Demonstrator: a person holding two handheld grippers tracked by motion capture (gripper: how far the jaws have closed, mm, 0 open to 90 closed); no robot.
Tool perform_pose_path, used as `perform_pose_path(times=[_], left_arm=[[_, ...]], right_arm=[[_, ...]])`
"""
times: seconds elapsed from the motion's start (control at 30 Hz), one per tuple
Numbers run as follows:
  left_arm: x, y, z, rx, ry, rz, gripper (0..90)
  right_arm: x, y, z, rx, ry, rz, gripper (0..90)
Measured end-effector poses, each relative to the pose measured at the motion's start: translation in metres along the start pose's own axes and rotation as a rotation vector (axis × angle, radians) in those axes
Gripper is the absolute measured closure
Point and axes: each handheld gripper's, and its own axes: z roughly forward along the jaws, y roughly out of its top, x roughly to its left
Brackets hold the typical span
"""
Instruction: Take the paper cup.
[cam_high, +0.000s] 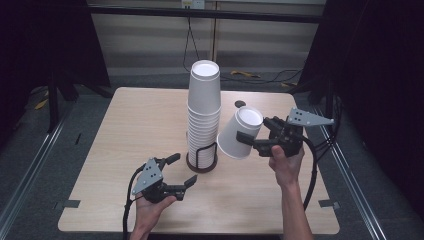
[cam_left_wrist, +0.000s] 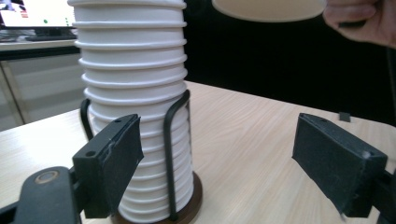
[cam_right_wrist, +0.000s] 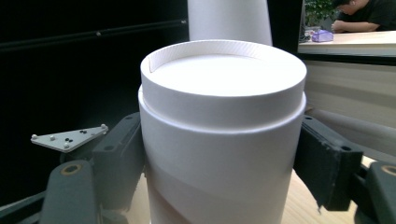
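While clamped on a white paper cup (cam_high: 240, 134), the right gripper (cam_high: 256, 141) hangs over the right half of the table (cam_high: 125, 150), just right of the tall cup stack (cam_high: 204, 112). Held bottom-up and tilted, base raised toward the far side, mouth down toward the near left. Seen in the right gripper view with both black pads pressed flat against opposite sides of the cup's wall (cam_right_wrist: 219, 140), base rim facing the camera. Cup clear of the tabletop, close beside the stack but apart from it, as far as can be judged from above.

Stack standing upright near the table's middle in a dark wire holder (cam_high: 202, 159) on a round base, cups nested upside down, many rims showing one above another. In the left gripper view, holder's loop running up the front of the stack (cam_left_wrist: 135, 93).

Left gripper (cam_high: 180, 169) low at the near left of the stack, held in a hand (cam_high: 150, 210), jaws spread apart with nothing between them. Its left pad near the stack's lower part in its own view, not touching so far as can be told. Light wooden table, otherwise bare around the holder.
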Motion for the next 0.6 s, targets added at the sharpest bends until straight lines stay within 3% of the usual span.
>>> perform_pose_path(times=[0.17, 0.33, 0.4, 0.5, 0.6], left_arm=[[-0.004, 0.001, 0.003, 0.012, -0.026, 0.016, 15.6], [-0.005, 0.000, 0.003, 0.015, -0.054, 0.010, 15.4], [-0.006, -0.001, 0.003, -0.004, -0.079, -0.006, 15.3], [-0.006, 0.000, 0.003, -0.005, -0.078, -0.001, 15.3], [-0.008, 0.001, 0.004, 0.011, -0.102, -0.011, 15.4]], right_arm=[[0.004, -0.011, 0.006, 0.017, 0.016, 0.004, 24.1], [0.007, -0.021, 0.010, 0.019, 0.034, 0.013, 24.1], [0.009, -0.029, 0.014, 0.028, 0.046, 0.016, 24.1], [0.011, -0.035, 0.017, 0.041, 0.053, 0.022, 24.1], [0.012, -0.038, 0.019, 0.045, 0.062, 0.020, 24.1]])
